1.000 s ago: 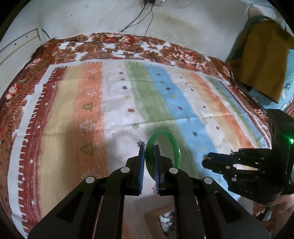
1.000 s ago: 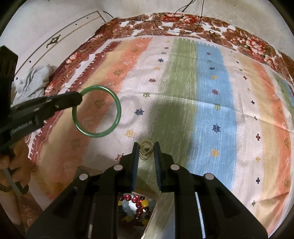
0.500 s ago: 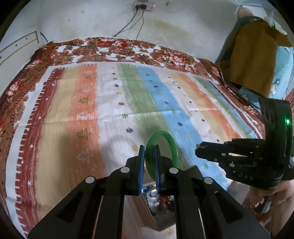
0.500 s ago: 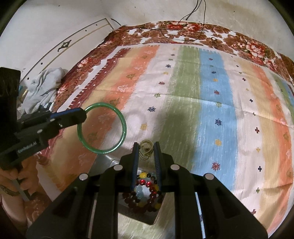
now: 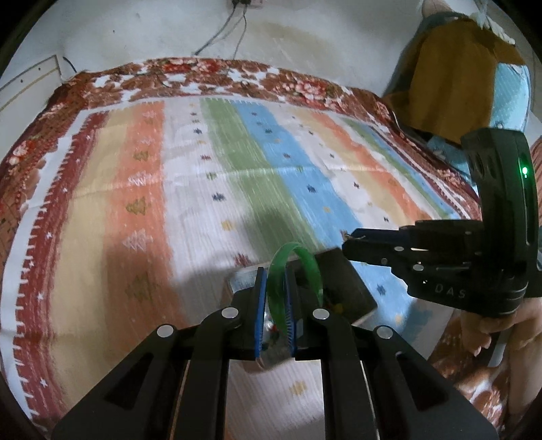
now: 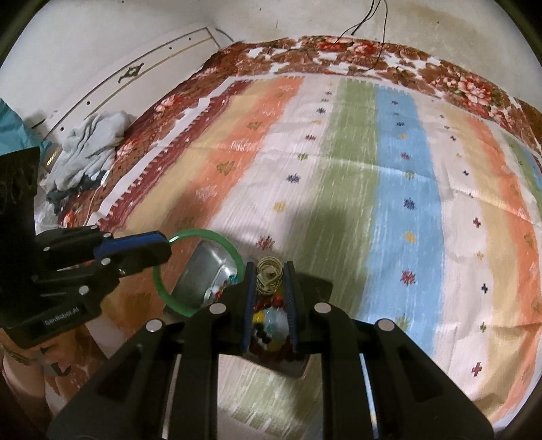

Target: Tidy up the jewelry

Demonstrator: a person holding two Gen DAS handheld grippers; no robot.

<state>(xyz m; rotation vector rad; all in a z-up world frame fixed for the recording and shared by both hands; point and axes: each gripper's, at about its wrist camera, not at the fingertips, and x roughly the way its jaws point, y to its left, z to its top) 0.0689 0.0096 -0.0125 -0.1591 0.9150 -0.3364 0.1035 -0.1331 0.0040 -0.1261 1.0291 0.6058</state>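
Observation:
My left gripper [image 5: 273, 274] is shut on a green bangle [image 5: 306, 260] and holds it upright just above a metal jewelry box [image 5: 342, 281]. In the right wrist view the bangle [image 6: 233, 252] hangs over the box's open lid [image 6: 203, 270]. My right gripper [image 6: 269, 267] is shut on a coiled gold chain [image 6: 268, 274] above the box, where several coloured beads [image 6: 271, 320] lie. The right gripper [image 5: 352, 238] also shows in the left wrist view, just right of the bangle.
A striped bedspread [image 6: 389, 189] with a floral border covers the bed. A grey cloth heap [image 6: 88, 145] lies beyond the bed's left edge. A mustard cloth [image 5: 454, 74] hangs at the far right. Cables [image 6: 366, 23] run down the wall.
Both grippers have moved back toward the near edge with their loads. The jewelry box has come fully under them, and the bangle now hangs over the box's lid.

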